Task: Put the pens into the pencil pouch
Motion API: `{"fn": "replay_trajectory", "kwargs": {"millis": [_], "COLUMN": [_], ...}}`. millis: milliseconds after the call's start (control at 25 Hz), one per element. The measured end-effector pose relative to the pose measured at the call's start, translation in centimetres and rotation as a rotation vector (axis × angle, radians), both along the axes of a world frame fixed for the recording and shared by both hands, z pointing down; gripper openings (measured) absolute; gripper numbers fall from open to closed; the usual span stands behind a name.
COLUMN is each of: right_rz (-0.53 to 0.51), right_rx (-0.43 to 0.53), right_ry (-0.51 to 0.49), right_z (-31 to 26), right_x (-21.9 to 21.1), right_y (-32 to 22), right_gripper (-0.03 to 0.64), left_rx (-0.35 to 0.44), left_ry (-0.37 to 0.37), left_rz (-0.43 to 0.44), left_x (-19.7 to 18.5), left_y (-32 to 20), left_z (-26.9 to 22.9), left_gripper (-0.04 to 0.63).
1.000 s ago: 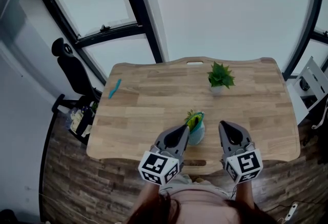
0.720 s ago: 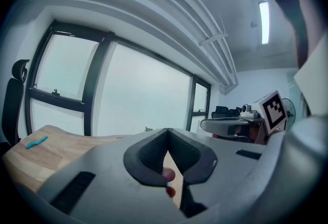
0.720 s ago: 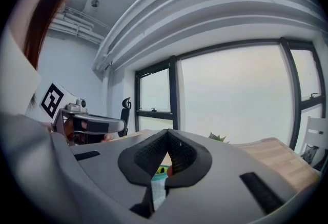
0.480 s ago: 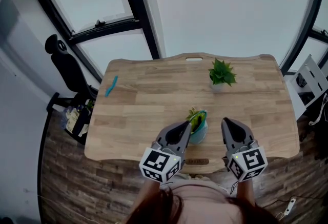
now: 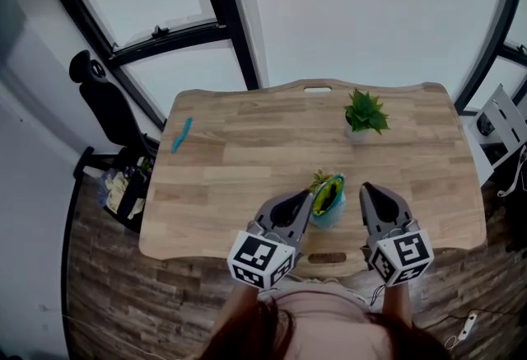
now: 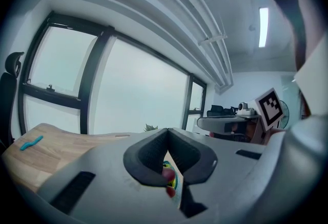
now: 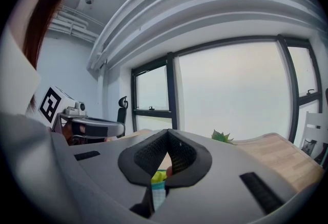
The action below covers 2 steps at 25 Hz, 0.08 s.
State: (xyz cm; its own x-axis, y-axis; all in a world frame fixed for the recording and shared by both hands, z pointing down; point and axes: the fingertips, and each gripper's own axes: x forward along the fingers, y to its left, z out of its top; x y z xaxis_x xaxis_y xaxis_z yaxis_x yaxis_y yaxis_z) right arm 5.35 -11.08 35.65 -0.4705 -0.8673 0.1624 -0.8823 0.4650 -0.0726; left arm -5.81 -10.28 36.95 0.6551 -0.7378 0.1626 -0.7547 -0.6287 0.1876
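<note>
At the near edge of the bench (image 5: 247, 177), between the two hand-held grippers: pencil pouch (image 5: 328, 200), teal, standing with yellow-green showing at its mouth. The left hand-held gripper (image 5: 305, 200) is sitting just beside it, jaws pressed together on nothing. The right hand-held gripper (image 5: 367, 190) is flanking the other side, likewise closed and empty. One pen (image 5: 181, 136), teal, is lying toward the bench's far-left edge, well apart from the pouch, with its long axis running diagonally away from the person. The left hand-held gripper is looking the nearer to it. The pouch's contents are proving hard to make out, and no other pen is showing.
</note>
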Motion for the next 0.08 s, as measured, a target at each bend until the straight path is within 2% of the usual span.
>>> {"fn": "replay_trajectory", "kwargs": {"millis": [80], "right_rz": [0.002], "right_rx": [-0.002], "right_ry": [0.002], "right_z": [0.23], "right_x": [-0.67], "right_y": [-0.35], "right_gripper": [-0.002], "left_rx": [-0.001], "left_ry": [-0.002], "left_rz": [0.005], "left_x": [-0.62], "left_y": [-0.33], "left_z": [0.13], "left_gripper": [0.002]}}
